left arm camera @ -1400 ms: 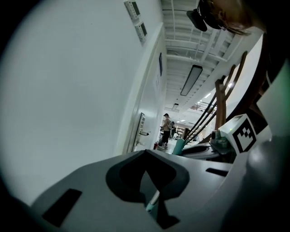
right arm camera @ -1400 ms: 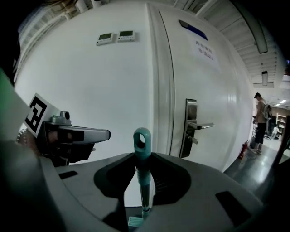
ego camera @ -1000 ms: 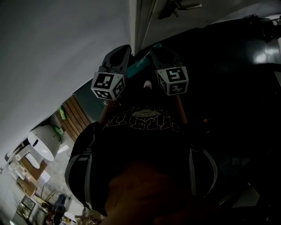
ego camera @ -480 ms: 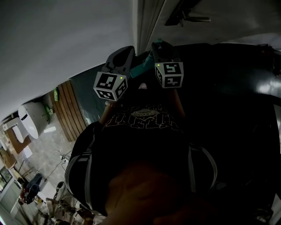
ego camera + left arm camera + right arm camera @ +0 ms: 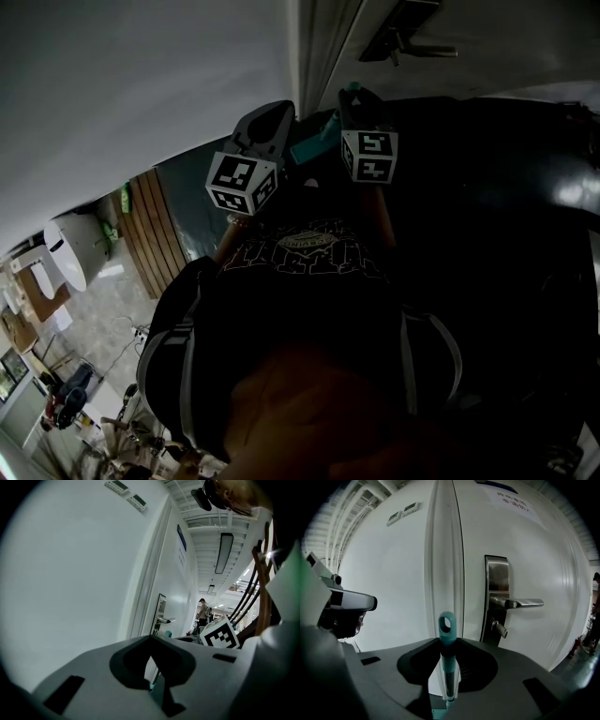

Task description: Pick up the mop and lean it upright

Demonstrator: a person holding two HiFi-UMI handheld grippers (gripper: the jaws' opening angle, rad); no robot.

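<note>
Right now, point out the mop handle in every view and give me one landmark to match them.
Head view: mop handle, teal, upper centre, spanning between the left tongs and right tongs.
Left gripper view: low centre, a thin pole in the tongs' gap.
Right gripper view: centre, its teal looped end poking past the shut tongs.
Shared landmark: the door lever, in all three.

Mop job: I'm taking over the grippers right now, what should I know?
Right gripper: shut on the mop near its teal top end.
Left gripper: jaws together, a sliver of the mop between them.
The mop runs parallel to the door frame, close in front of it.
Done: picked up.
To do: lean it there, then let go.
</note>
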